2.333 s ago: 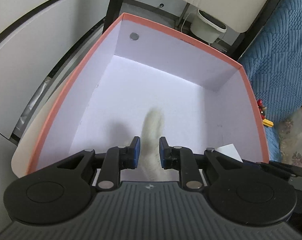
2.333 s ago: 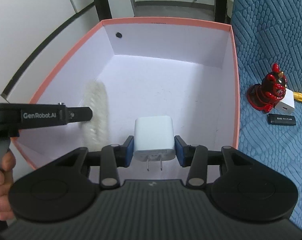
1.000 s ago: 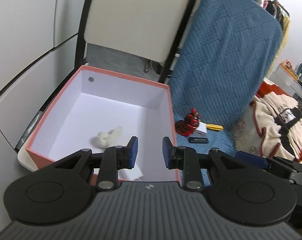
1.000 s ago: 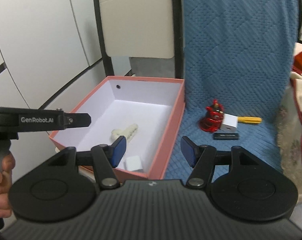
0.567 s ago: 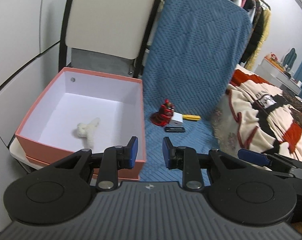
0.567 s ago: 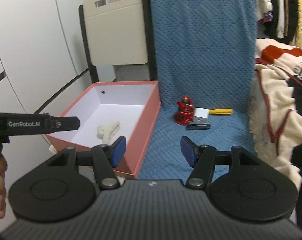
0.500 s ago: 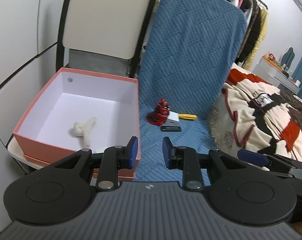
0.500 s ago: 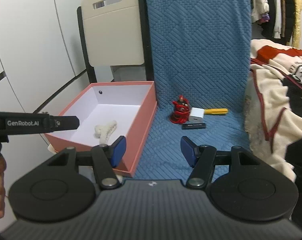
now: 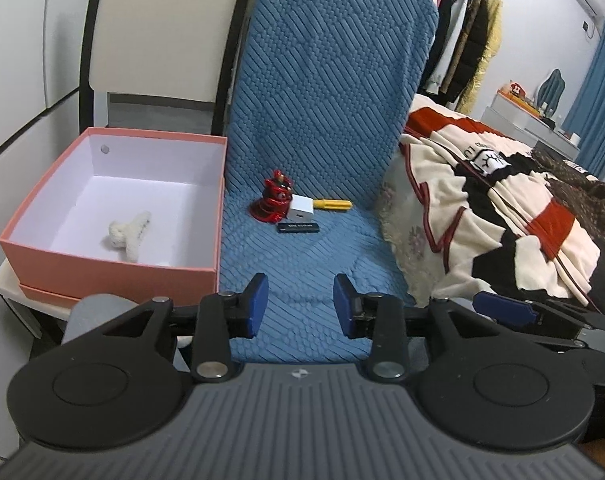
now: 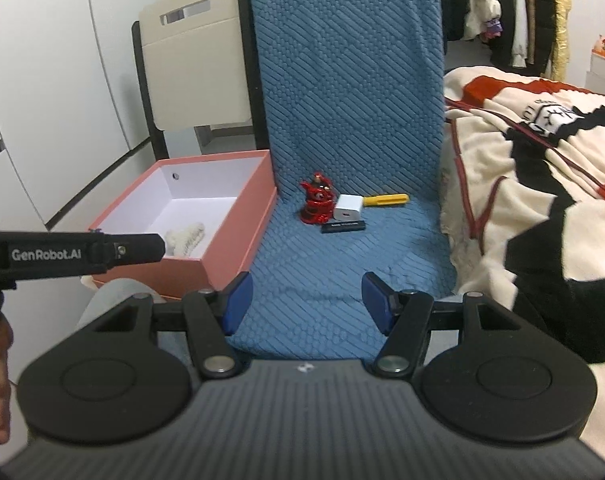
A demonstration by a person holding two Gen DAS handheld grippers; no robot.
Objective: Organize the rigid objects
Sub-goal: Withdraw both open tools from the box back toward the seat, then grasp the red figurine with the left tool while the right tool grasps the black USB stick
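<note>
A pink box (image 9: 114, 270) (image 10: 238, 236) with a white inside stands left of a blue quilted chair seat (image 9: 302, 256) (image 10: 342, 264). A white fuzzy hair claw (image 9: 128, 234) (image 10: 184, 240) lies in the box. On the seat lie a red figurine (image 9: 272, 202) (image 10: 316, 199), a white charger cube (image 9: 301, 211) (image 10: 348, 208), a yellow stick (image 9: 334, 204) (image 10: 386, 199) and a black flat stick (image 9: 298, 228) (image 10: 343, 227). My left gripper (image 9: 298, 306) and right gripper (image 10: 306, 306) are open and empty, held back from the seat's front edge.
A patterned blanket (image 9: 502, 216) (image 10: 542, 168) covers the bed to the right. A beige chair back (image 9: 162, 40) (image 10: 190, 68) stands behind the box. White cabinet doors (image 10: 42, 100) are on the left. Clothes (image 9: 462, 32) hang at the back.
Both grippers let go of their things in the box and pulled back and up, away from it. The hair claw now lies in the box; the dropped charger is out of sight.
</note>
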